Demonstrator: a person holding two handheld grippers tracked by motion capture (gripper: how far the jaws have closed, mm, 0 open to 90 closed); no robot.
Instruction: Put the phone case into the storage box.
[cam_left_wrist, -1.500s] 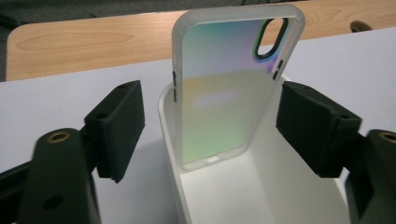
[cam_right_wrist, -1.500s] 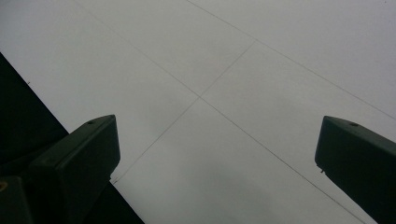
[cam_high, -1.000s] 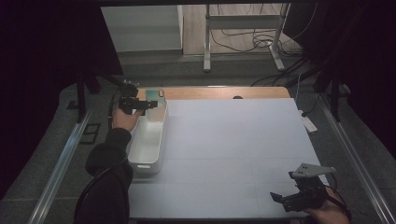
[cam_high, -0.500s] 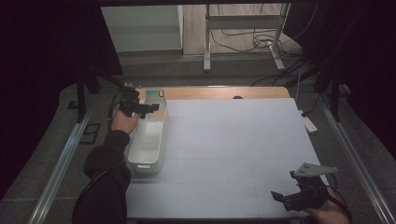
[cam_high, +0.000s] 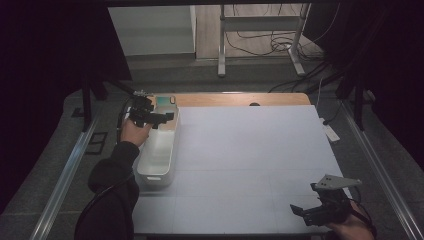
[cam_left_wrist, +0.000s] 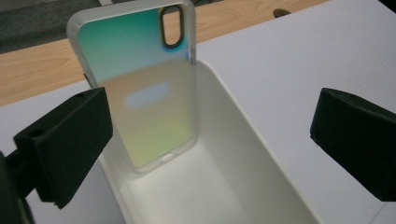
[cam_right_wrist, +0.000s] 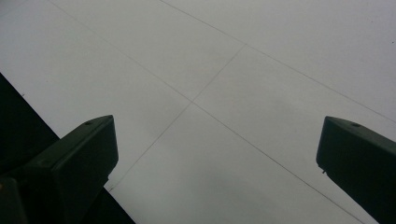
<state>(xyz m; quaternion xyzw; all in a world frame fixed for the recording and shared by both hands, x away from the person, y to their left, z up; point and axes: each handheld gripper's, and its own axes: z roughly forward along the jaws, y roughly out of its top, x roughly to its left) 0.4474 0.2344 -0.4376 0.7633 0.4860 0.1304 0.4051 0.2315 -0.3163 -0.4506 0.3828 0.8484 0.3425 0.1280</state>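
Note:
An iridescent phone case (cam_left_wrist: 140, 88) with a white rim leans upright against the far end wall of a long white bin (cam_left_wrist: 243, 154). My left gripper (cam_left_wrist: 210, 144) hovers over that end of the bin (cam_high: 156, 176). It is open, its jaws have just been opening, and the case (cam_high: 165, 100) stands beyond them, untouched. In the high view the left gripper (cam_high: 165, 120) sits at the table's far left. My right gripper (cam_high: 305, 212) is open at the front right, its jaws (cam_right_wrist: 217, 158) held over the bare white table sheet with nothing between them.
The white sheet (cam_high: 250, 150) covers most of the table, with a strip of wooden top (cam_high: 240, 99) along the far edge. A small white object (cam_high: 330, 132) lies off the right edge. Metal rails run along both sides, and cables trail on the floor behind.
The left gripper has edged a little toward the near side over the bin. The phone case and the right gripper stay where they were.

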